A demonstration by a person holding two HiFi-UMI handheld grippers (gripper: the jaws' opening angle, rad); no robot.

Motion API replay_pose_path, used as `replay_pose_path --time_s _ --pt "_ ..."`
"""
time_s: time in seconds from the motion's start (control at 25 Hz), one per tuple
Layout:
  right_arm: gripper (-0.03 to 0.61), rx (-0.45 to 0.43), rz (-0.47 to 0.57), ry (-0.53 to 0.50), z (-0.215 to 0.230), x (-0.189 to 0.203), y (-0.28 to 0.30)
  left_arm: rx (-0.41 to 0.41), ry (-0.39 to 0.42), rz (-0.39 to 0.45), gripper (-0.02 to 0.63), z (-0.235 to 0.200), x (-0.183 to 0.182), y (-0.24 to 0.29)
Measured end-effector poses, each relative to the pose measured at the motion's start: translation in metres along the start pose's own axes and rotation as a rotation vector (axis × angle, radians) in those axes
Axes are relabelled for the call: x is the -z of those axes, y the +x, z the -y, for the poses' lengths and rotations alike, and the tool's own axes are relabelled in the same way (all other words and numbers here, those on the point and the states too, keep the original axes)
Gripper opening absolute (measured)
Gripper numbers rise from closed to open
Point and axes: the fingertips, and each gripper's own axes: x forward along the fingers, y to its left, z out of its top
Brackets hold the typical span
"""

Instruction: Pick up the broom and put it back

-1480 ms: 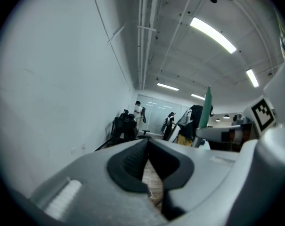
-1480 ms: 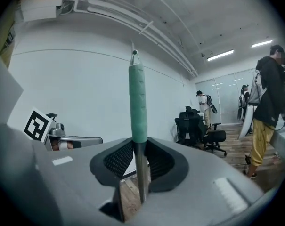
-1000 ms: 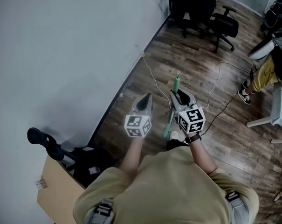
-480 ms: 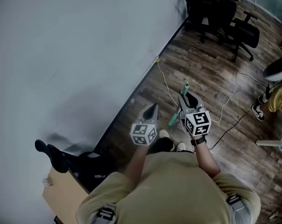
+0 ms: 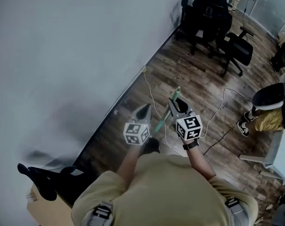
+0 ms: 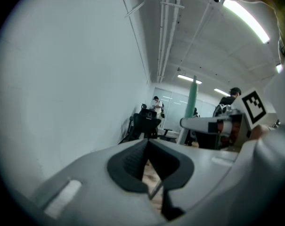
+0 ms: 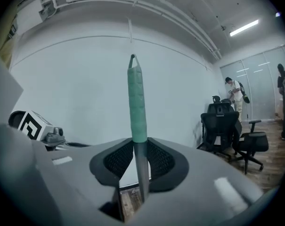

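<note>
The broom [image 5: 161, 121] shows as a thin handle with a green grip, held upright and slightly tilted over the wood floor. My right gripper [image 5: 176, 101] is shut on the handle. In the right gripper view the metal shaft [image 7: 141, 173] runs between the ribbed pads and the green grip [image 7: 136, 102] rises above them. The broom's head is hidden below. My left gripper [image 5: 143, 108] hangs beside it to the left, nearer the wall, shut and holding nothing. Its pads meet at the tip in the left gripper view [image 6: 147, 145], where the green handle [image 6: 192, 91] stands to the right.
A white wall [image 5: 62, 55] runs along the left. Black office chairs [image 5: 213, 18] stand ahead by the wall. A thin cable [image 5: 217, 112] trails over the floor. A person [image 5: 267, 119] is at the right edge. A cardboard box [image 5: 38, 206] sits behind at lower left.
Both grippers have travelled forward along the wall together, the broom still in the right one. The box and dark gear have slid back toward the lower left.
</note>
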Motion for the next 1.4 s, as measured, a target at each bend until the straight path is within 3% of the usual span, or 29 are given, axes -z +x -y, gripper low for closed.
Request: replay_pose_path --time_s 0.16,0.48,0.72,0.88,1.4 --pt "0.092 -0.028 -0.013 -0.042 0.003 -0.021 0.066 -0.016 -0.009 0.054 0.002 -0.058 -0.031 0.028" --pt "0.092 -0.157 -0.08 -0.139 -0.023 -0.03 0.187 -0.147 -0.036 0.126 0.002 -0.172 -0.072 0.044" --pt "0.092 -0.342 -0.206 -0.241 -0.071 0.049 0.257 -0.345 -0.107 0.142 0.002 -0.237 -0.019 0.01" --pt "0.092 -0.451 -0.294 -0.276 -0.098 0.084 0.324 -0.474 -0.154 0.111 0.002 -0.296 0.004 0.0" --pt "0.094 -0.715 -0.526 -0.332 -0.152 0.182 0.455 -0.768 -0.341 0.024 0.002 -0.418 0.073 0.003"
